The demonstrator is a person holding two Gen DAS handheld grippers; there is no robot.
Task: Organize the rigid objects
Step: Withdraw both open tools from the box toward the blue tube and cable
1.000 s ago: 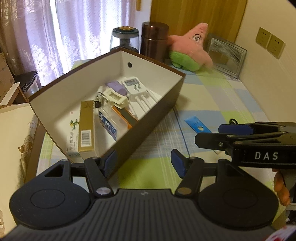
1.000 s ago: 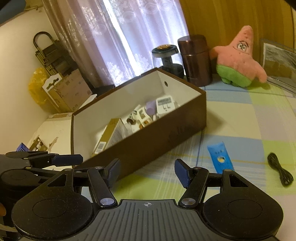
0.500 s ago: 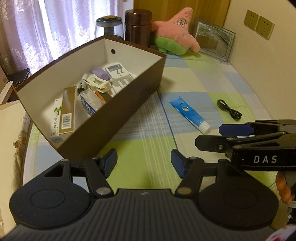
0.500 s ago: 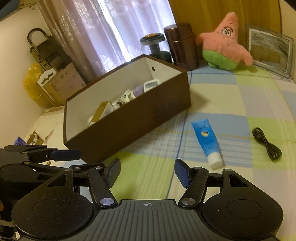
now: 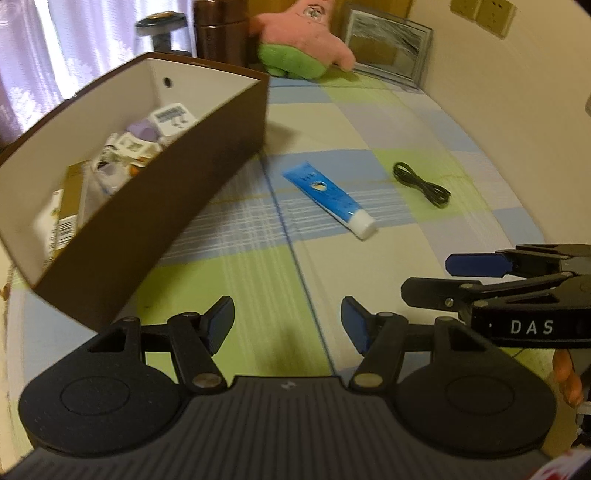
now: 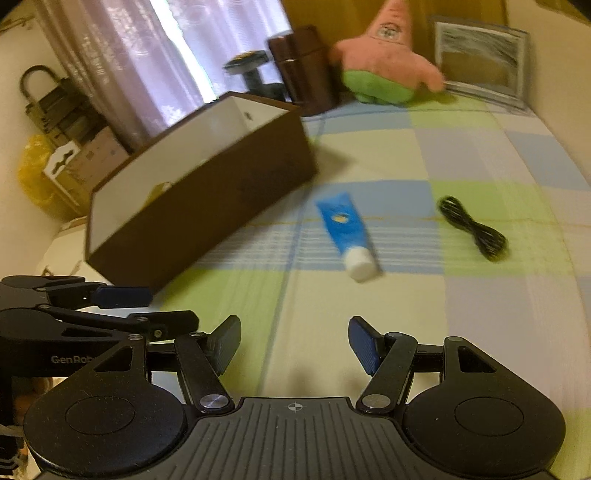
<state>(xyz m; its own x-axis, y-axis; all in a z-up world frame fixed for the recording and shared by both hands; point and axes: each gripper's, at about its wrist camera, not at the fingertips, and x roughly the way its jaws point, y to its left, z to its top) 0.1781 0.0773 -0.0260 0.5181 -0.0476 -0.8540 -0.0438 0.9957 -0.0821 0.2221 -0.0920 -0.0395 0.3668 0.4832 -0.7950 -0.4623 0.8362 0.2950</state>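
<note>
A brown box point(image 5: 155, 206) point(image 6: 207, 206) with a white inside sits at the left of the checked cloth and holds several small packages. A blue tube with a white cap point(image 5: 328, 199) point(image 6: 347, 232) lies on the cloth right of the box. A coiled black cable point(image 5: 421, 184) point(image 6: 472, 229) lies farther right. My left gripper point(image 5: 288, 325) hovers open over bare cloth, short of the tube. My right gripper point(image 6: 293, 343) is also open and empty, just below the tube. Each gripper shows at the edge of the other's view.
Against the back wall stand a pink star plush point(image 5: 299, 40) point(image 6: 384, 66), a brown canister point(image 6: 303, 70), a glass jar point(image 5: 162, 29) and a framed picture point(image 5: 388, 44) point(image 6: 480, 59). Cardboard boxes and a yellow bag point(image 6: 33, 173) sit beyond the bed's left edge.
Both grippers have drawn back from the box and swung right, so the tube and cable have come into full view. The jaws stay the same width apart.
</note>
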